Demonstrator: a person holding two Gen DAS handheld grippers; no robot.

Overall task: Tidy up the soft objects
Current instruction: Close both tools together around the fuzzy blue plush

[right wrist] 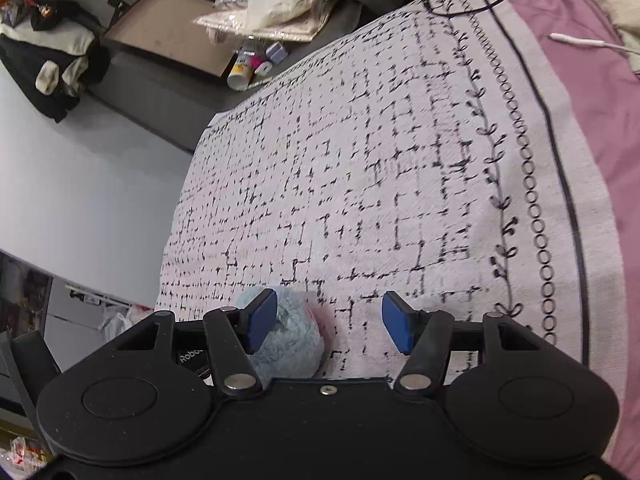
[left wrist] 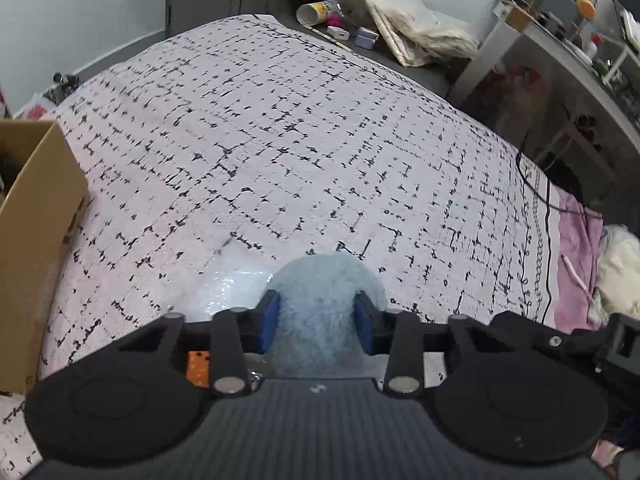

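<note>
In the left wrist view a light-blue fluffy soft toy (left wrist: 326,280) sits between my left gripper's (left wrist: 318,316) blue pads. Both pads press into its fur, so the gripper is shut on it just above the patterned blanket (left wrist: 280,120). In the right wrist view my right gripper (right wrist: 329,322) stands open over the blanket (right wrist: 380,180). A light-blue fluffy toy (right wrist: 292,344) with a pink patch lies against its left pad (right wrist: 262,320). The right pad (right wrist: 396,326) is well apart from it. A black part marked "Robo" shows behind that left finger.
An open cardboard box (left wrist: 40,208) stands on the bed at the left. A shiny clear plastic patch (left wrist: 236,284) lies beside the toy. A pink sheet (right wrist: 592,120) with a white cable (right wrist: 580,42) runs along the right. Bags and small items (left wrist: 400,20) clutter the floor beyond the bed.
</note>
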